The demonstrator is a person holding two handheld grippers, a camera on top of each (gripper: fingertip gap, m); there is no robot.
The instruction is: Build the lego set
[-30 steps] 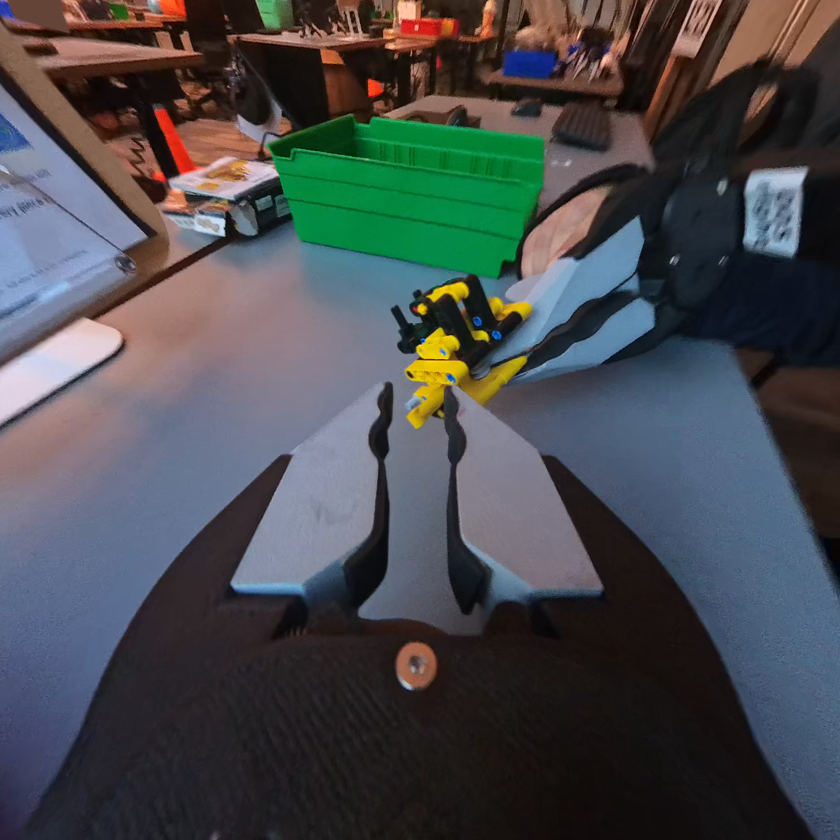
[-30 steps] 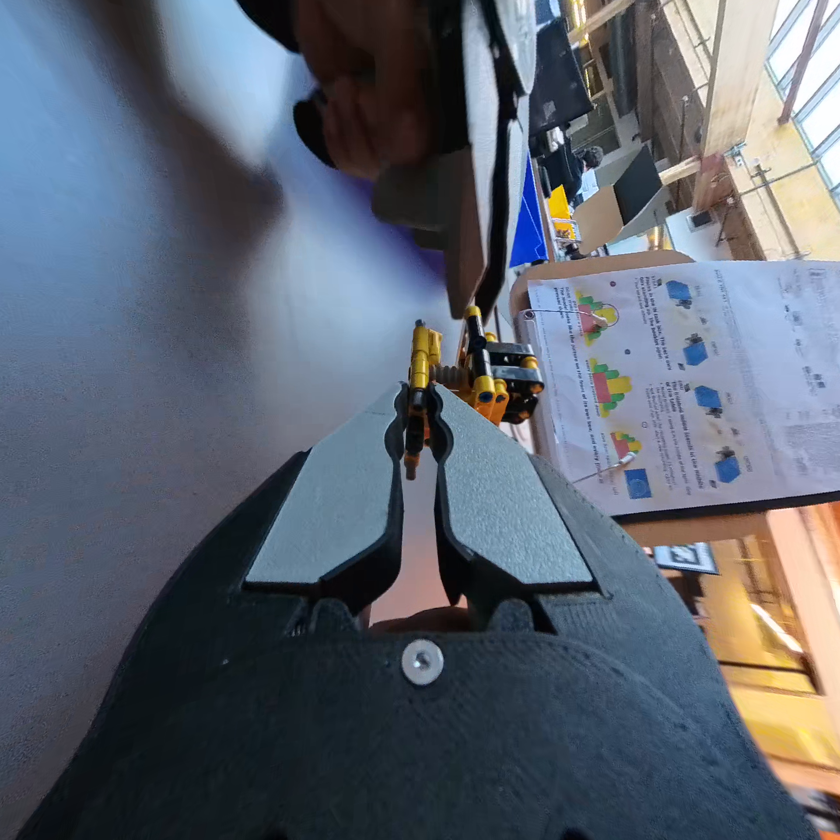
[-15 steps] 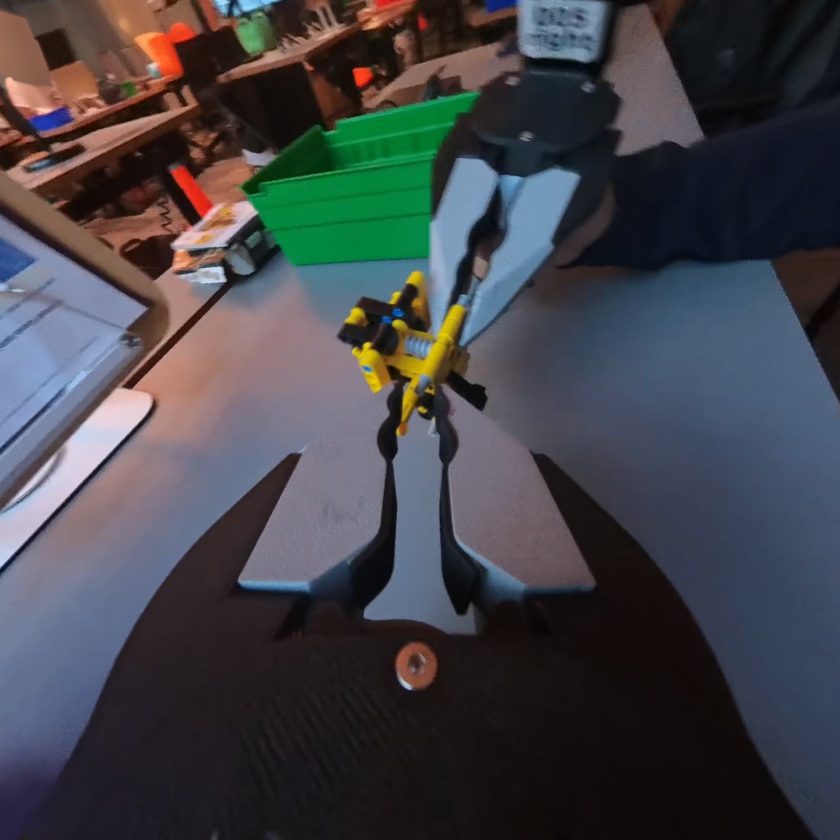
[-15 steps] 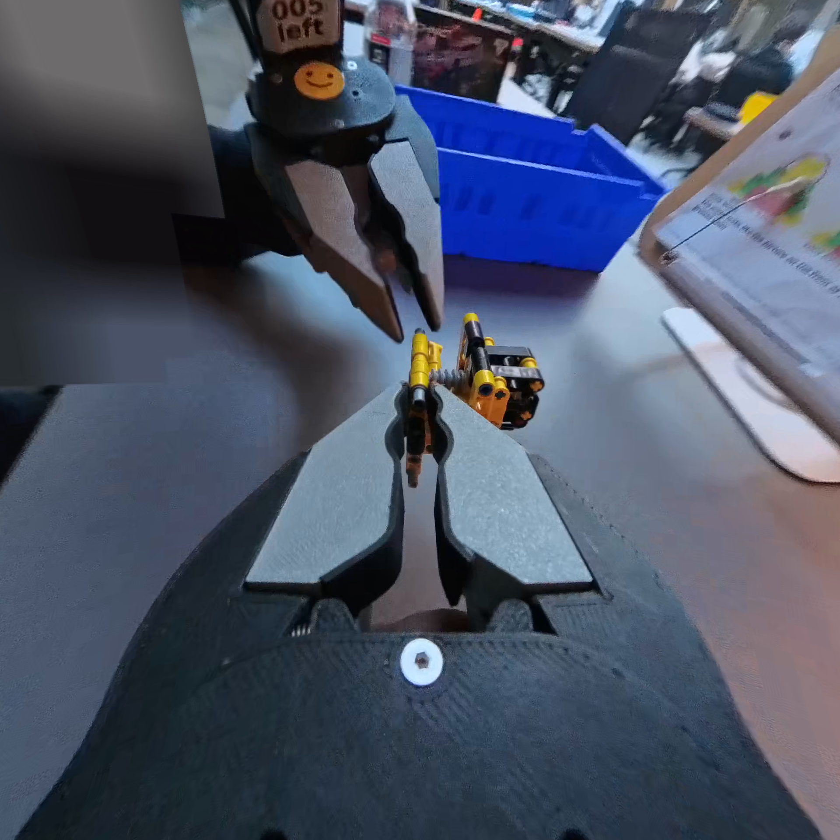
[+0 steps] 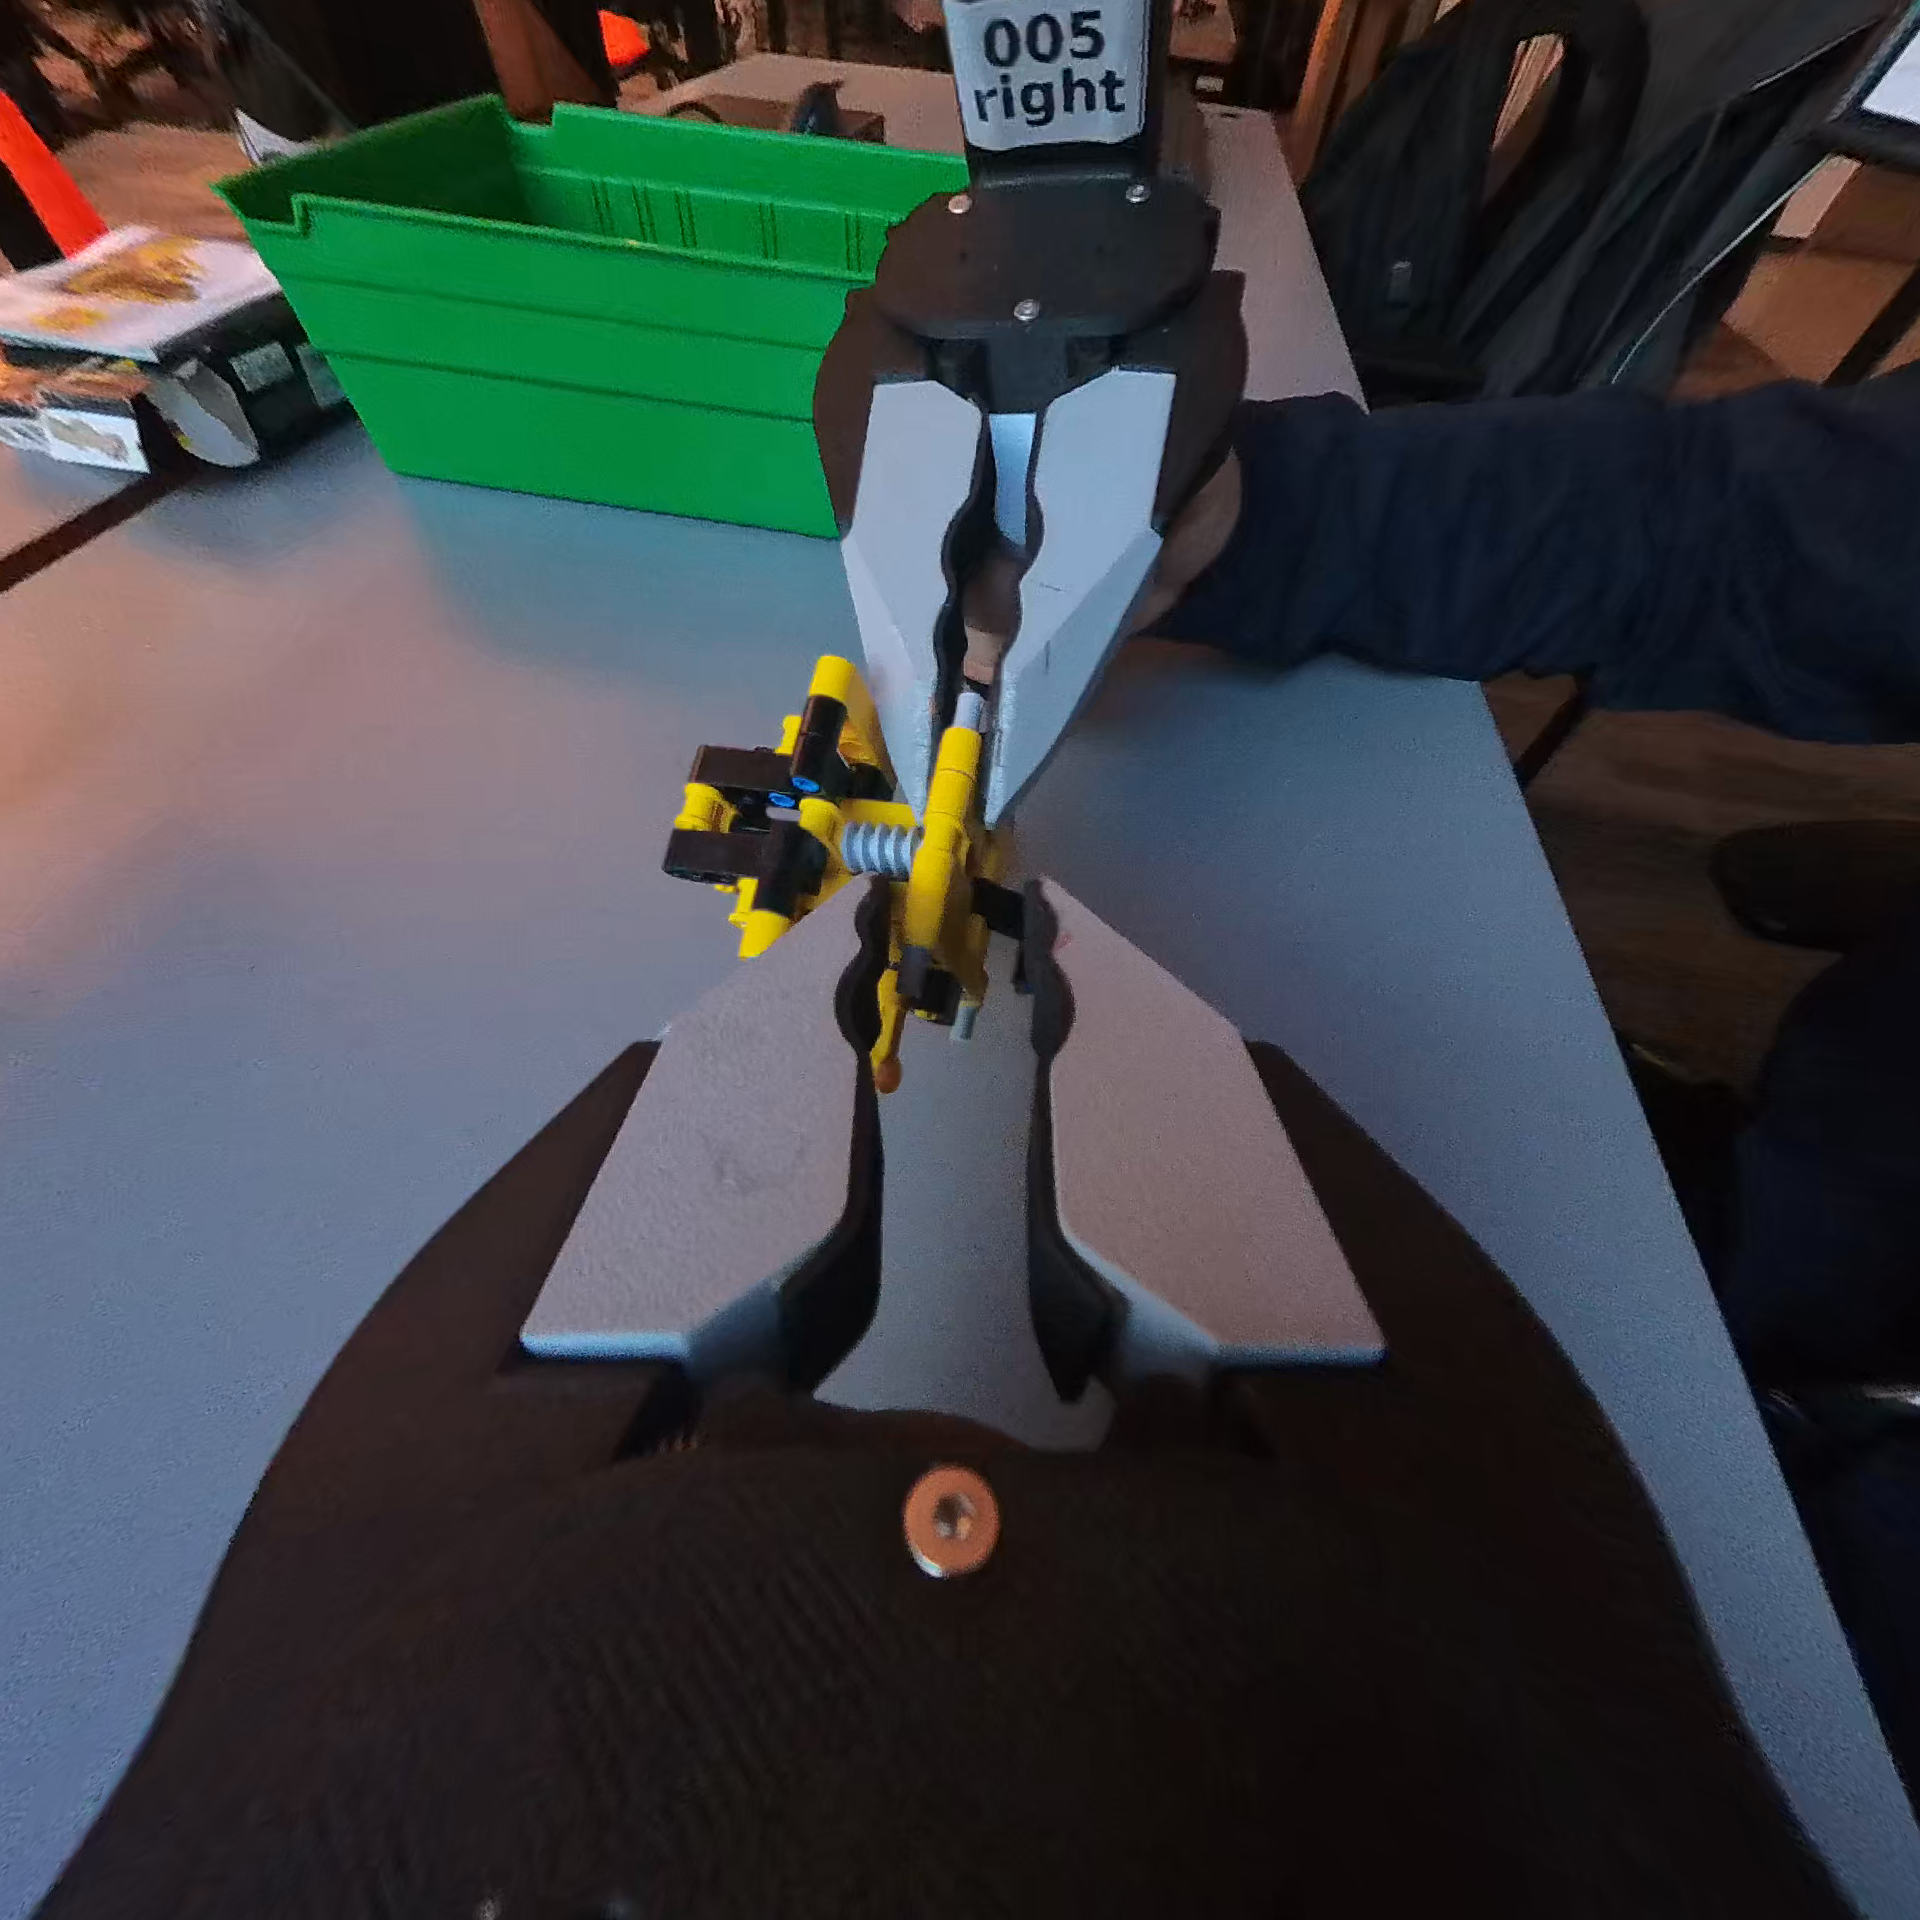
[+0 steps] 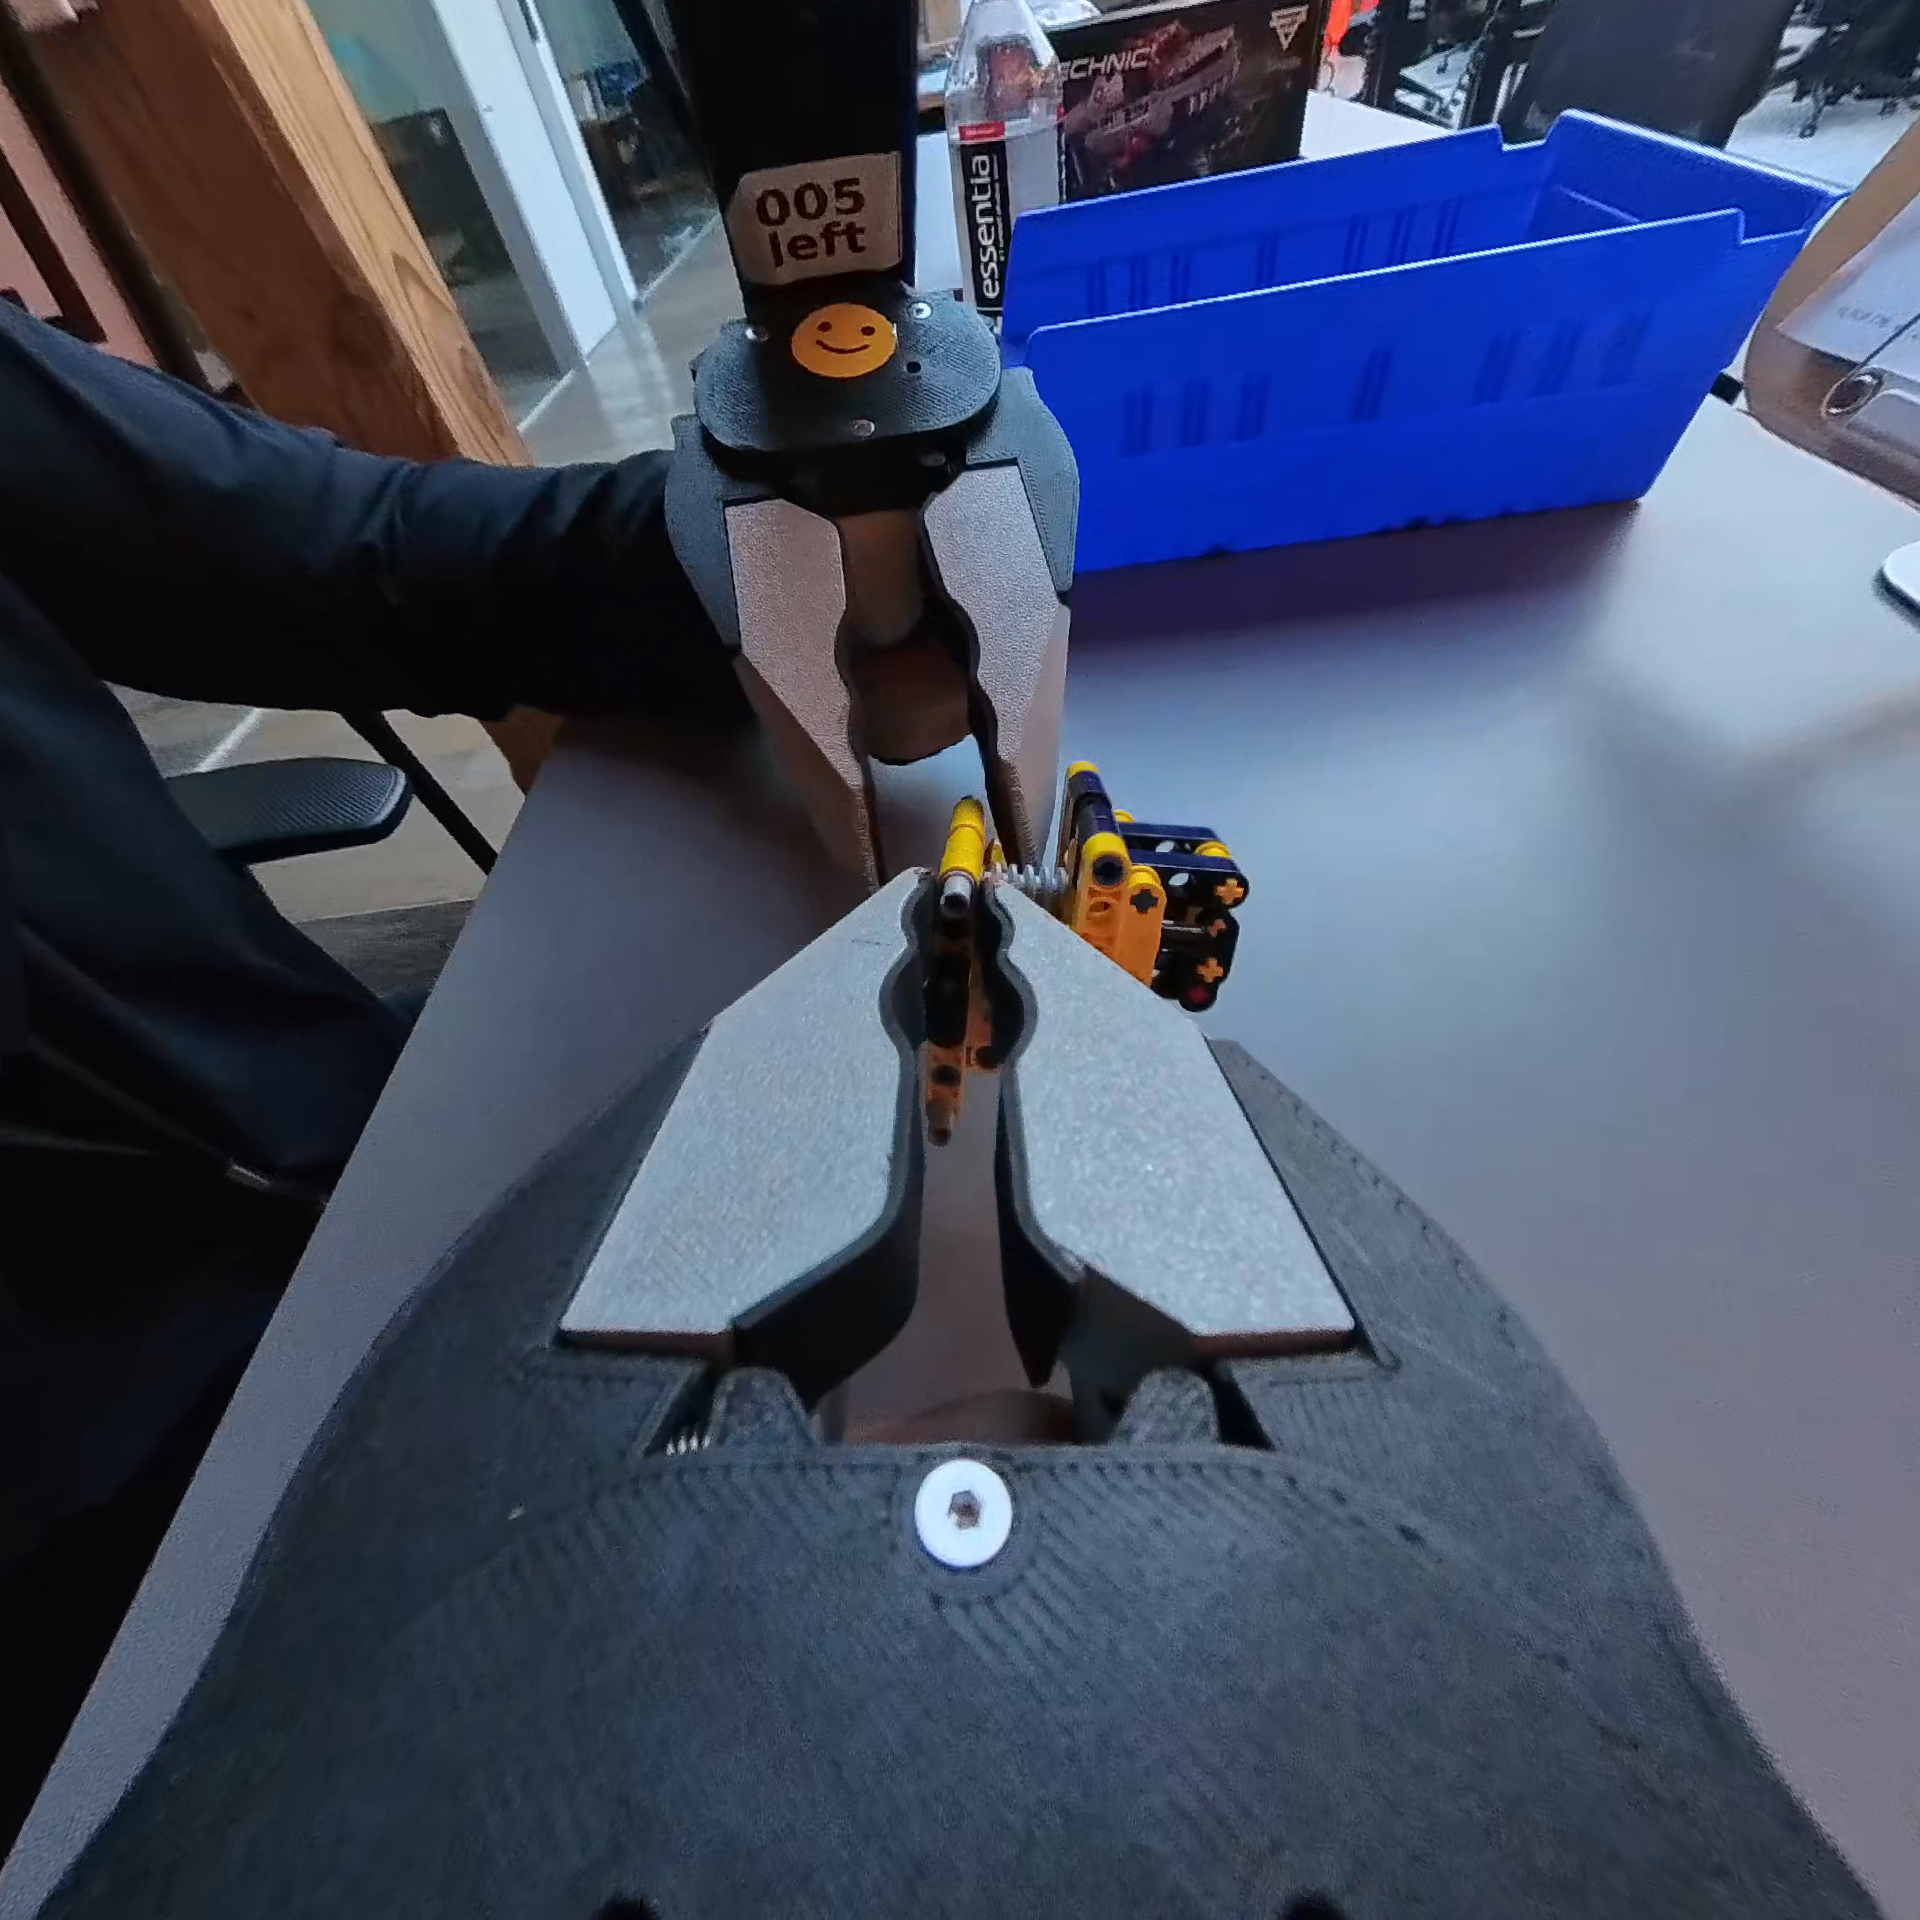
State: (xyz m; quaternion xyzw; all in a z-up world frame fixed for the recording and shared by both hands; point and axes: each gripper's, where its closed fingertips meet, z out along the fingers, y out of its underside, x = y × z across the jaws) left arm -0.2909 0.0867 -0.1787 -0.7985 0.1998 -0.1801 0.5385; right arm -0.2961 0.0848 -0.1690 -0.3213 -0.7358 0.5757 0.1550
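A small yellow and black Lego Technic assembly (image 5: 821, 831) with a grey worm gear is held just above the grey table (image 5: 312, 935). My right gripper (image 6: 961, 904) is shut on the assembly's yellow and black beam (image 6: 951, 997). The rest of the assembly (image 6: 1153, 914) sticks out to the right of its tips. In the left wrist view the right gripper (image 5: 951, 790) comes in from the far side, tips down on the beam. My left gripper (image 5: 951, 914) is open. Its fingers stand on either side of the assembly's near end, and it also shows facing me in the right wrist view (image 6: 935, 821).
A green bin (image 5: 582, 312) stands at the back of the table beside a printed box (image 5: 125, 312). A blue bin (image 6: 1403, 364), a water bottle (image 6: 987, 156) and a Lego box (image 6: 1174, 94) stand behind the left gripper. An instruction stand (image 6: 1849, 343) is at the right. The table edge lies beside a chair (image 6: 291, 800). Less than 4 cm separates the two grippers' tips.
The right gripper has swung round with the assembly to face the left gripper. The left gripper has closed in, and its fingers now stand wider apart around the assembly's end.
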